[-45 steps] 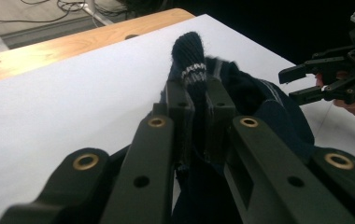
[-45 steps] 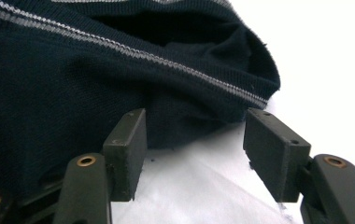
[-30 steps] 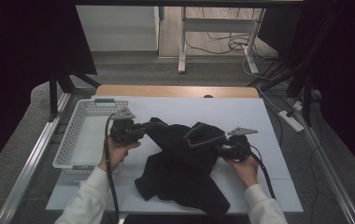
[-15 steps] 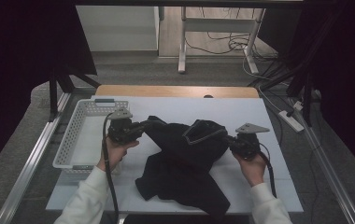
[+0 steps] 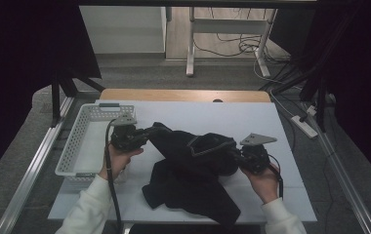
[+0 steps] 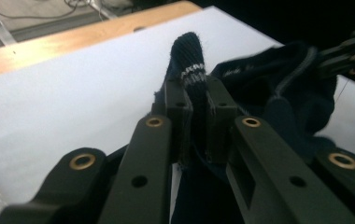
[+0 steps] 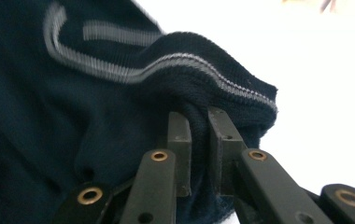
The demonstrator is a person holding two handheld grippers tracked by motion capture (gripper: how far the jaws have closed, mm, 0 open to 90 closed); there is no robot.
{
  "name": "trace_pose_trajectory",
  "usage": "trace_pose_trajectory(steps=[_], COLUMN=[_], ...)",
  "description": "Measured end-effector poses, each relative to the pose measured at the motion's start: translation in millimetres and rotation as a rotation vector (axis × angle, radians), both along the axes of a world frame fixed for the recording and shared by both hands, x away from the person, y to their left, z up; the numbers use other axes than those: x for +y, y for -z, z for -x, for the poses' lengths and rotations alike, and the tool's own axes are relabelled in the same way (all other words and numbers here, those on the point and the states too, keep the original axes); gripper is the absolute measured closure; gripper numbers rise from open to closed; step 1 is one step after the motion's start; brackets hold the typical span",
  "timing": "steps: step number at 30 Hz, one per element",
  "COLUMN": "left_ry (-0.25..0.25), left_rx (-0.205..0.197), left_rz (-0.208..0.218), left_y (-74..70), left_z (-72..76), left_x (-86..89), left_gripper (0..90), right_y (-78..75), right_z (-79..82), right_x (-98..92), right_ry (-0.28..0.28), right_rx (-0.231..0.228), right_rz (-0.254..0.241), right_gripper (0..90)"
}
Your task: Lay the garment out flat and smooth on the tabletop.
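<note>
With the left claw (image 5: 147, 132) and the right claw (image 5: 232, 157) each clamped on the dark sweater (image 5: 193, 175) (its bulk sagging toward 6 o'clock on the desk (image 5: 252, 117)), an uneven pull could slip the thin ribbed edge free.

Sleeves: white, long, on both forearms.
Left gripper (image 5: 147, 131): black body, grey three-cornered top plate, black trailing cable.
Right gripper (image 5: 230, 155): the same build.
Jaws: black links, brass-ringed pivot holes.
</note>
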State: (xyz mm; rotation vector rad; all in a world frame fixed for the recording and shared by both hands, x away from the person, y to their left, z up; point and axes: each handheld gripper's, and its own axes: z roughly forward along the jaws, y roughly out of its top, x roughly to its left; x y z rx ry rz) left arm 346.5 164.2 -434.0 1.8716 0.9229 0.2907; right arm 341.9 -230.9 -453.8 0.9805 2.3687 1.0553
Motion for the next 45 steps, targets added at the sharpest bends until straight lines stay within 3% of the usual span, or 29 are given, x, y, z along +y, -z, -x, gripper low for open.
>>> trace_pose_trajectory(steps=[2,5,10,14,20,25,29,34,39,43,45], left_ry=[0.007,0.012,0.026,0.037,0.045,0.053,0.065,0.053,-0.022,-0.041,-0.027], left_rx=[0.008,0.014,0.03,0.04,0.046,0.059,0.073,0.078,0.027,0.0,0.002], left_rz=[-0.003,-0.009,-0.025,-0.037,-0.044,-0.048,-0.075,-0.099,-0.128,-0.118,-0.126], left_y=[2.1,4.3,9.0,11.2,13.4,15.7,22.9,26.5,12.0,-3.3,-8.1], left_z=[-0.7,-1.0,0.0,1.2,0.9,4.1,9.6,11.7,13.9,8.9,3.1], left_x=[-1.5,-2.8,-6.5,-8.6,-10.7,-11.0,-12.8,-15.0,-21.5,-25.4,-28.9], left_gripper=[81.3,81.2,80.7,79.6,78.0,77.2,74.6,57.4,34.1,30.7,31.1], right_y=[13.7,24.3,33.2,35.4,32.1,28.2,29.4,28.4,27.4,25.0,23.7], right_z=[-2.9,-1.3,11.7,21.9,26.6,30.5,36.6,38.7,37.7,37.1,36.6], right_x=[-1.9,-9.0,-17.7,-25.9,-35.2,-33.0,-34.9,-39.0,-40.2,-40.2,-41.0], right_ry=[0.009,0.016,-0.003,-0.01,-0.011,-0.031,-0.043,-0.034,-0.027,-0.025,-0.022], right_rx=[0.036,0.066,0.078,0.091,0.073,0.063,0.072,0.069,0.056,0.048,0.046], right_rz=[0.031,0.028,0.013,-0.006,-0.055,-0.052,-0.05,-0.067,-0.079,-0.088,-0.096], right_gripper=[80.6,80.8,81.4,81.2,78.2,79.8,80.1,78.0,70.5,66.7,65.1])
